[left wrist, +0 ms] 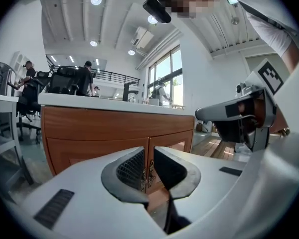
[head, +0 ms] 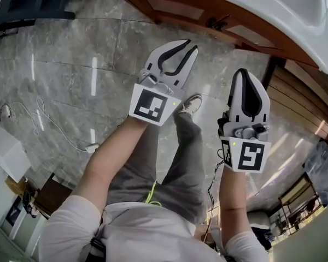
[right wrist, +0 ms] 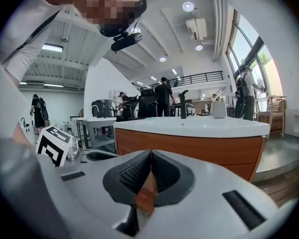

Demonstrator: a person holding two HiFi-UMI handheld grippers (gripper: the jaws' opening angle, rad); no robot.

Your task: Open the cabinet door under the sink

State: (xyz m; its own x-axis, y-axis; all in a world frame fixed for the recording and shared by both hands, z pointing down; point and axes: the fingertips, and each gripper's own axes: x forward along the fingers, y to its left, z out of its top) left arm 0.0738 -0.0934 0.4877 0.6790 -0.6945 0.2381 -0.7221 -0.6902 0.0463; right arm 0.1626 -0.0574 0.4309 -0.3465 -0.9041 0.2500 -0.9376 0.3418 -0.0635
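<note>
The wooden cabinet under the white sink counter has two doors with small metal handles where they meet. My left gripper points at it from above the stone floor, open with a narrow gap and nothing between its pads. In the left gripper view the handles show through the gap of the left gripper, some way off. My right gripper hangs beside it, shut and empty. The right gripper view has the right gripper aimed at the cabinet's side below the counter.
A person's shoe stands on the floor below the grippers. A white cable trails over the tiles at left, near a white box. Wooden slats lie to the right. People stand behind the counter.
</note>
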